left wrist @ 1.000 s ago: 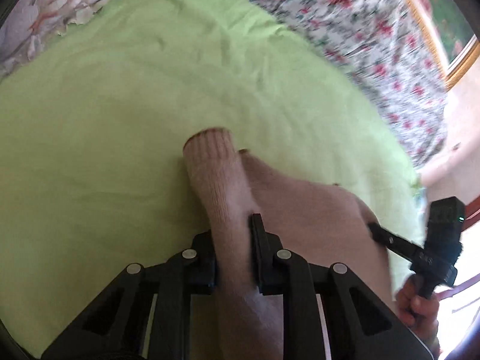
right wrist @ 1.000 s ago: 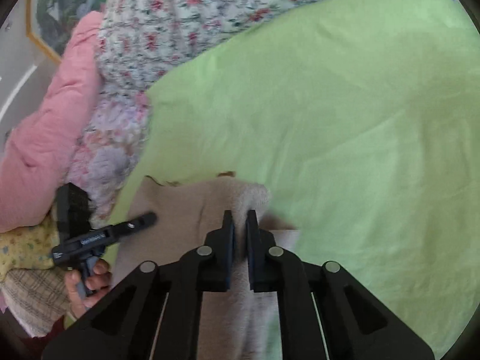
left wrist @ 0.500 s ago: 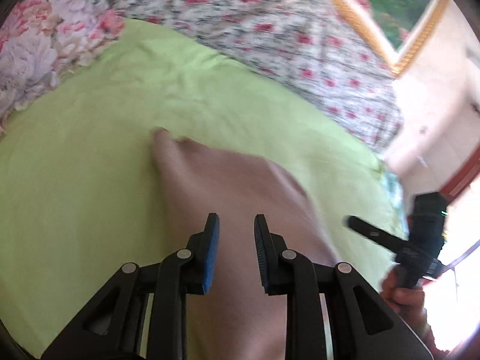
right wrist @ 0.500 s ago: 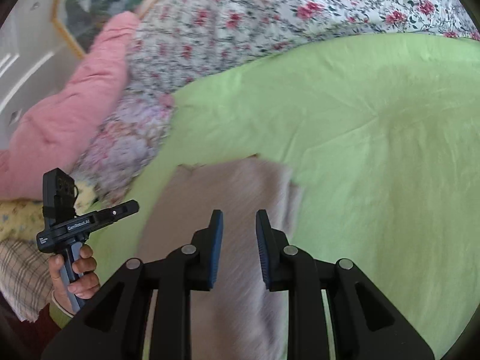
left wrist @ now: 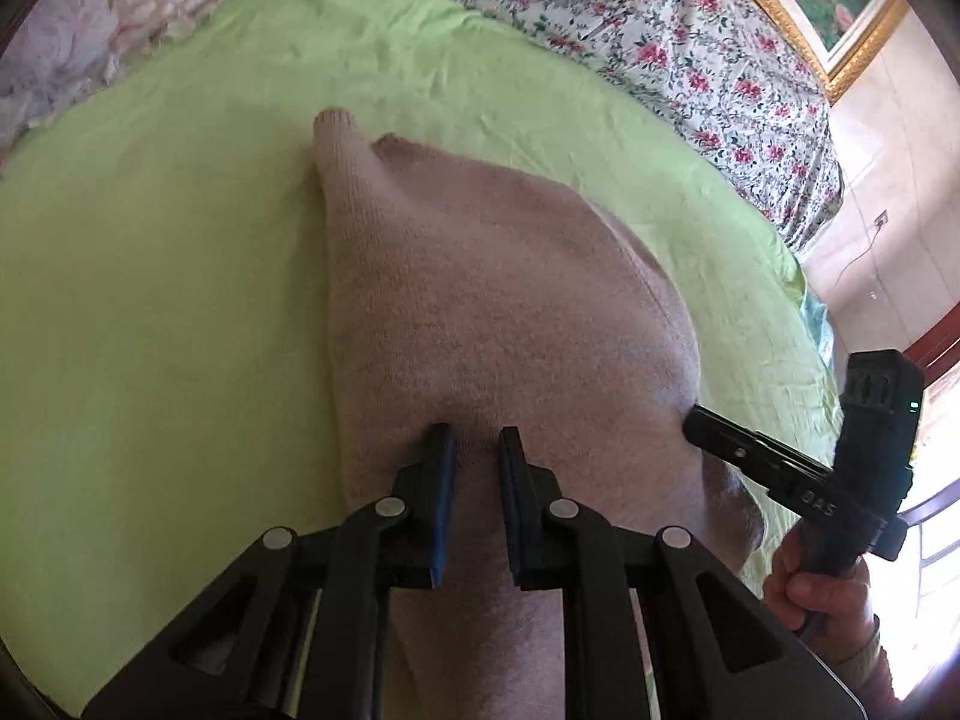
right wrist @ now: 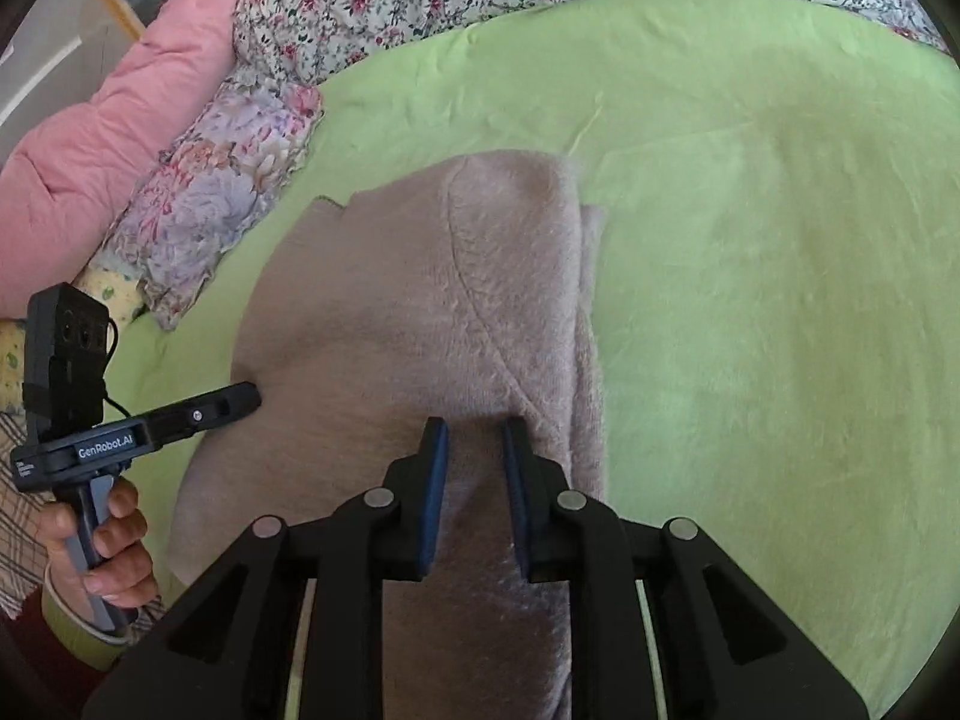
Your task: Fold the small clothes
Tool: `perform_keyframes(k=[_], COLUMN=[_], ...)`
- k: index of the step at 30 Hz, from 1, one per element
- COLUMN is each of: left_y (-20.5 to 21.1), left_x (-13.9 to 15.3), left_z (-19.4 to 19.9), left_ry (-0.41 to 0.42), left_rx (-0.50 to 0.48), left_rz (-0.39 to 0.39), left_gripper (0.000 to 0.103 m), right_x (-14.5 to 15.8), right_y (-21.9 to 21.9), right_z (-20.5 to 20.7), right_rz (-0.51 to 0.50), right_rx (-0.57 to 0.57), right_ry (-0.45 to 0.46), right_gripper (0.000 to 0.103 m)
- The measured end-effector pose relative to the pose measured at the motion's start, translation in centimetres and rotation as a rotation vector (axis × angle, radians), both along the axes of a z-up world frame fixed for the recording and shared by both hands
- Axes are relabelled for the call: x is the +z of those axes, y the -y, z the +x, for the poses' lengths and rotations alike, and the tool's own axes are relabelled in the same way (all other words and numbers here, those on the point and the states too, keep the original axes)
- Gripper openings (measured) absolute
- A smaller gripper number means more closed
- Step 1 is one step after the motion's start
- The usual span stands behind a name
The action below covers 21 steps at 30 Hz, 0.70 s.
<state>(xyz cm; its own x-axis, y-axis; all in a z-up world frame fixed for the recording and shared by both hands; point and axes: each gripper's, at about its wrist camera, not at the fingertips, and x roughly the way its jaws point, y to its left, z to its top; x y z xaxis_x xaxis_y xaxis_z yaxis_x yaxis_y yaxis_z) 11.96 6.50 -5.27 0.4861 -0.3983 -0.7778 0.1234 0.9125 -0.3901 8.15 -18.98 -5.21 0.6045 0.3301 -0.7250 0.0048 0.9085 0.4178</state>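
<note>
Pinkish-beige knit, a small sweater, lies folded on a lime-green sheet that covers the bed. In the left wrist view, its narrow cuffed sleeve end points away toward the flowered bedding. The left gripper hangs over the near part of the sweater, its jaws narrow and closing, with knit showing in the gap behind them; whether the pads press on it I cannot tell. At the right edge of that view a hand holds the right gripper, its tip at the sweater's edge.

In the right wrist view, a pink quilt and a flowered pillow sit far left. The right gripper's 2 blue-padded fingers stand narrowly apart and closing above the sweater's folded right side.
</note>
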Motion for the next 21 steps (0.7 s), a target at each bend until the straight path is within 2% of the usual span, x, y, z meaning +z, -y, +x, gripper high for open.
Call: perform_keyframes(k=[2,4,6,10,12,13,15,17,19,21], left_y=[0.3,0.3,0.5,1.5,1.8,1.7,1.1,0.8,0.9,1.2], left_x=[1.0,2.2,2.8,2.5,0.8,-0.6,-2.0,-1.9,-1.2,-0.3], left_z=[-1.3,-3.3,-5.6,-8.9,-9.6,-9.5,-9.6,-9.9,-10.3,-11.0], left_ry=[0.032,0.063,0.073,0.078,0.04,-0.001,-0.023,-0.014,0.003,0.021], left_rx=[-0.015,-0.046,-0.093,-0.145,-0.134,-0.12,-0.103,-0.087,-0.079,-0.077], left_rz=[0.009,-0.017,-0.067,-0.059,-0.002,0.003,-0.032,-0.051,-0.041,-0.019], left_gripper=[0.013,0.013,0.013,0.015,0.014,0.014,0.014,0.014,0.015,0.022], right_x=[1.2,2.4,2.6,1.9,0.8,-0.4,-1.6,-1.6,-0.8,0.2], right_y=[-0.4,-1.1,-1.0,-0.8,-0.6,-0.3,0.4,0.8,0.3,-0.2], right_z=[-1.4,-3.4,-5.4,-8.1,-8.5,-8.3,-8.0,-8.1,-8.5,-9.3], right_rz=[0.005,-0.021,-0.027,-0.032,-0.063,-0.086,-0.056,-0.021,-0.034,-0.041], right_rx=[0.013,0.029,0.043,0.054,0.044,0.017,-0.002,-0.021,-0.027,-0.031], right_ry=[0.032,0.052,0.071,0.063,0.031,-0.008,-0.029,-0.018,-0.01,0.012], right_gripper=[0.022,0.023,0.023,0.023,0.024,0.024,0.023,0.023,0.024,0.024])
